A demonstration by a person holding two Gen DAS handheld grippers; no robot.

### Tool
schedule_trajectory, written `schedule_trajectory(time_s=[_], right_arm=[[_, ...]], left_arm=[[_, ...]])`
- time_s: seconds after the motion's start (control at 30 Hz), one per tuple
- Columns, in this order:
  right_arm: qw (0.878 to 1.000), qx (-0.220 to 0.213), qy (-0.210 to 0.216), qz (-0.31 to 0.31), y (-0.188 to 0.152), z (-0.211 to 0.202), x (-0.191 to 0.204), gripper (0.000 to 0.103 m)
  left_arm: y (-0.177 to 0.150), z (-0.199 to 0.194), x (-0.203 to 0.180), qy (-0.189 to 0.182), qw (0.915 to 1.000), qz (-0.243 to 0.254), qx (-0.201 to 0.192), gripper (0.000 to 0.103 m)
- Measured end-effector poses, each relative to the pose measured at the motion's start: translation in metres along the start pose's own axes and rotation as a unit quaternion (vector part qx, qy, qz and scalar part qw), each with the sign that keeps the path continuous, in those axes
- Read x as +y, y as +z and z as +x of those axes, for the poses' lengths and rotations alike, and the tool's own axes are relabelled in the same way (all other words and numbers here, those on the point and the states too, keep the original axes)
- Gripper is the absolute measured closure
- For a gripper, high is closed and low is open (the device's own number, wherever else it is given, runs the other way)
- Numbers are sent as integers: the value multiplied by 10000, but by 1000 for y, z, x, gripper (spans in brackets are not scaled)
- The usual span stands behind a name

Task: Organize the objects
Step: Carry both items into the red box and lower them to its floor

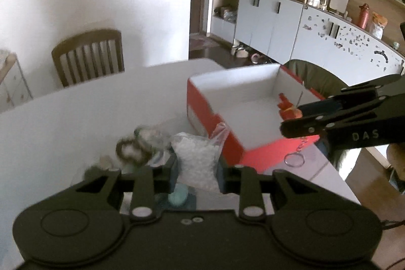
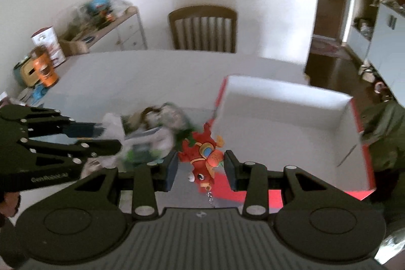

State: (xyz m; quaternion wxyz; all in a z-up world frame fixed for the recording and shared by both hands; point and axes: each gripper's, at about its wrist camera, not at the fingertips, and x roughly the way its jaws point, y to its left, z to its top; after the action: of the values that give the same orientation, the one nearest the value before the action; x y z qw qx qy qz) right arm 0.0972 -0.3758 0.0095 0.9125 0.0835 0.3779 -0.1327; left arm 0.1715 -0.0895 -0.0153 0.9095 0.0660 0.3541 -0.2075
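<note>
Keychain: red toy keychain [image 2: 202, 161] sits between the pads of the right gripper [image 2: 201, 166], its chain and ring [image 1: 293, 160] dangling free below in the left view.
Right gripper: jaws look close on either side of the toy, and it hangs in the air, so I judge it pinched; contact on the right pad is hard to confirm.
Box: red and white box [image 1: 227, 141] lies open on the table [image 1: 76, 118], white inside, nothing visible in it yet. The right gripper is up at its near edge, and from the left view the toy reads as over the box mouth, which suits a drop-in.
Bag: clear bag of white pellets [image 1: 200, 161] stands between the left gripper [image 1: 197, 173] fingers, just beside the box's near corner.
Left gripper: jaws narrow around the bag, both pads against its sides as far as I can tell, so I call it held.
Pile: blurred clutter [image 2: 152, 133] left of the box, rings and packets, waiting for sorting.
Watch for: the loose ring snagging the box wall on release.
</note>
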Motion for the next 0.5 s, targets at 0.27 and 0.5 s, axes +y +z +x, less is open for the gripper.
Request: schedule_trajectory(time_s=[0.27, 0.5], right_arm=[[9986, -74, -492, 171, 24, 12, -64, 65], [9972, 14, -681, 306, 32, 31, -118, 65]], left_arm=[[53, 46, -19, -72, 9998, 172, 88, 74], [92, 94, -47, -213, 9988, 310, 317, 74]])
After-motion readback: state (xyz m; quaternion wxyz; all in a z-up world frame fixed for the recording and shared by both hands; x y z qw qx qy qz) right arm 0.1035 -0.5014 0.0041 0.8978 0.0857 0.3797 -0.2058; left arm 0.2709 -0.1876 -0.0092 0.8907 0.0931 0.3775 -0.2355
